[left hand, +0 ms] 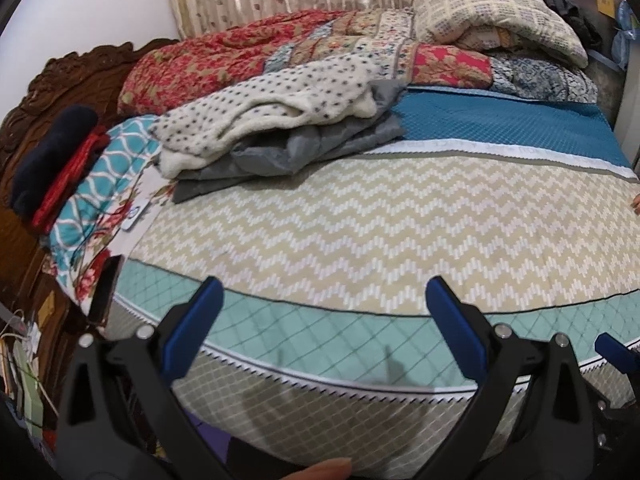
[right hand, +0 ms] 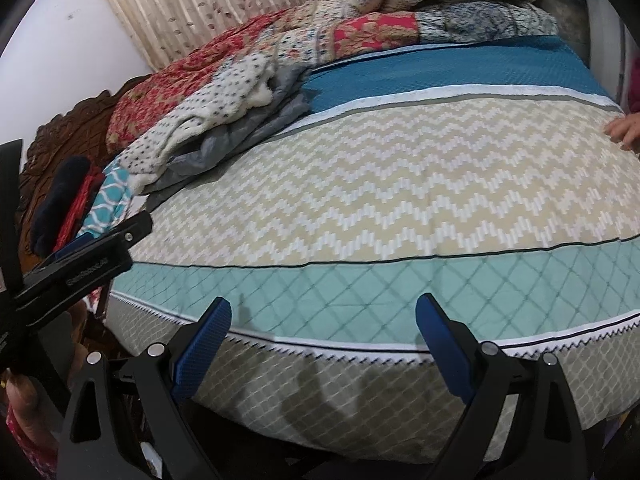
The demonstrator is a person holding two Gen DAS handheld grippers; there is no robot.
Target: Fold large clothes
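Observation:
A large bedcover [left hand: 380, 224] with beige zigzag, mint diamond and teal bands lies spread flat over the bed; it also shows in the right wrist view [right hand: 392, 200]. Its near edge hangs over the bed's front side. My left gripper [left hand: 324, 300] is open and empty, held just above the mint band near the front edge. My right gripper [right hand: 323, 320] is open and empty over the same band. The left gripper's black body [right hand: 80, 256] shows at the left of the right wrist view.
A dotted white fleece on a grey quilted piece [left hand: 280, 128] lies at the back left. A red floral quilt [left hand: 224, 52], pillows [left hand: 500, 12] and a carved wooden headboard [left hand: 36, 92] stand behind. Another person's hand [right hand: 626, 130] rests on the cover's right edge.

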